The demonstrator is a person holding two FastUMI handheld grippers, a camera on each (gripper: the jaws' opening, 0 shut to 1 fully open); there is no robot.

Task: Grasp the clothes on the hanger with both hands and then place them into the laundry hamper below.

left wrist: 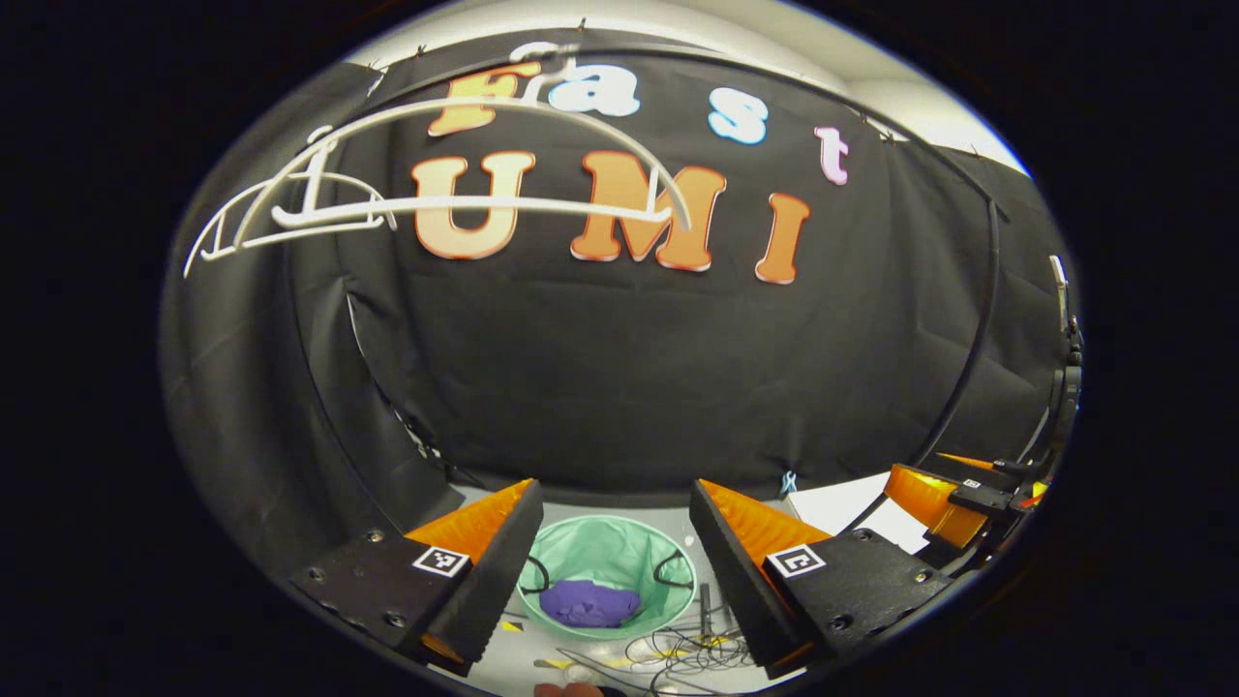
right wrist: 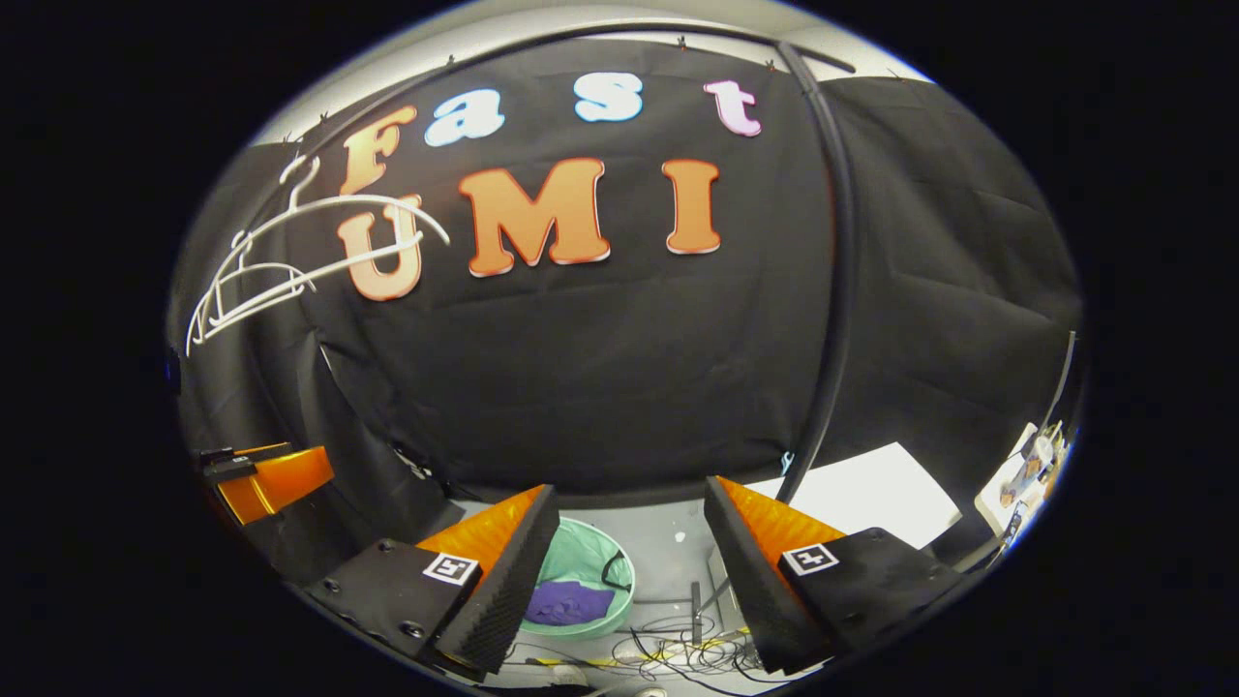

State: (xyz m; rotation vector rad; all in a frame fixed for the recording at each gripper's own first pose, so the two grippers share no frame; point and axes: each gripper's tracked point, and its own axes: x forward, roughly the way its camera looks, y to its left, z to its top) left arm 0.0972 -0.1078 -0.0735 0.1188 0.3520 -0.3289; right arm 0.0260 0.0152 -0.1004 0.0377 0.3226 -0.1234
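Observation:
A purple garment lies crumpled inside the green laundry hamper on the floor, seen between my left gripper's spread fingers. That gripper is open and holds nothing. White bare hangers hang at the upper left. In the right gripper view the same garment rests in the hamper, low and left of centre. My right gripper is open and empty too. The hangers hang at the far left there. The right gripper shows at the left view's right edge, the left gripper at the right view's left edge.
Loose cables and a small metal stand lie on the grey floor in front of the hamper. A white sheet lies on the floor to the right. A black frame pole runs down the booth wall.

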